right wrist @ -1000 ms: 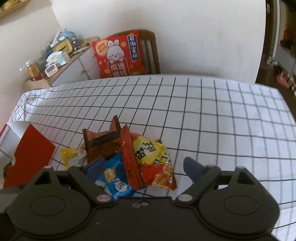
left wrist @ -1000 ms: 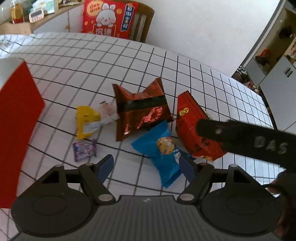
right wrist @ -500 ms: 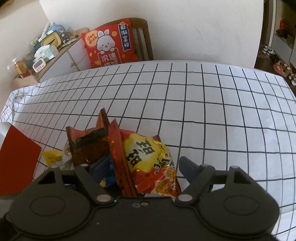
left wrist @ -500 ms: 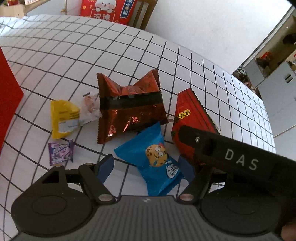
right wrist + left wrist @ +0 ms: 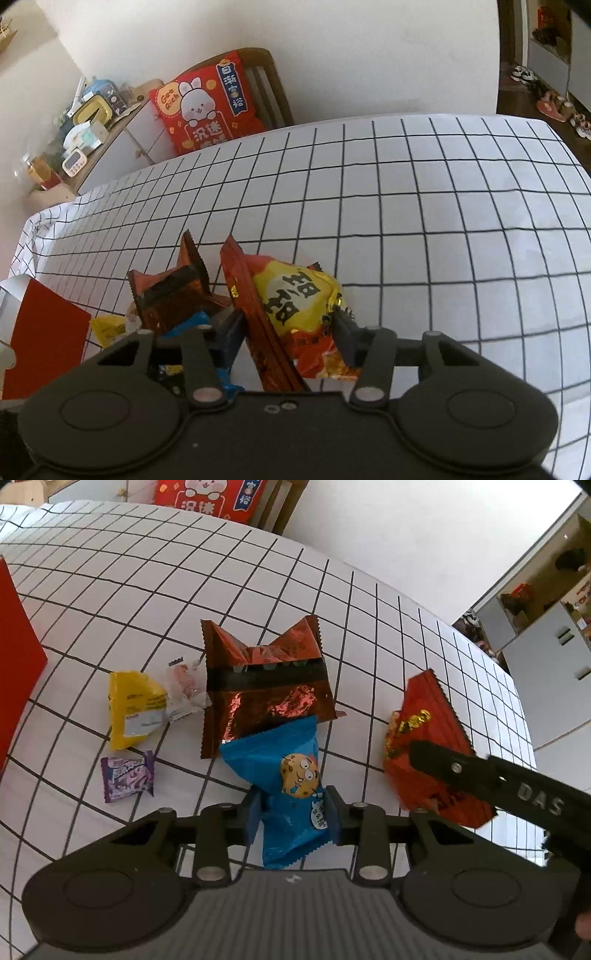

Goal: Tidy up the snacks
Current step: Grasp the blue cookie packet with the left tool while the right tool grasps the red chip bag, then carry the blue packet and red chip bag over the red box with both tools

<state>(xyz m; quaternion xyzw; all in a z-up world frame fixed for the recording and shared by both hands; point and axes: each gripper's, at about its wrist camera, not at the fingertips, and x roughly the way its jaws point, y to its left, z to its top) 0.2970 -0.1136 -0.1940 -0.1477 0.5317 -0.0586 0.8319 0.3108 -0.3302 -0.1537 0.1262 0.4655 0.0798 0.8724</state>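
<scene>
My left gripper [image 5: 293, 814] is shut on the blue cookie packet [image 5: 284, 775], which lies on the checked tablecloth. My right gripper [image 5: 290, 336] is shut on the red and yellow snack bag [image 5: 295, 314]; that bag also shows in the left wrist view [image 5: 424, 746], with the right gripper's black finger across it. A brown foil bag [image 5: 266, 690] lies just beyond the blue packet. A yellow packet [image 5: 135, 709], a small clear wrapped sweet [image 5: 184, 686] and a small purple packet [image 5: 127, 775] lie to the left.
A red box [image 5: 16, 657] stands at the left edge; it also shows in the right wrist view [image 5: 44, 332]. A chair with a red rabbit cushion [image 5: 205, 103] stands at the table's far side. A cluttered sideboard [image 5: 85, 125] is far left.
Both grippers have moved down and forward onto the snacks and closed: the left on the blue cookie packet, the right on the red and yellow bag.
</scene>
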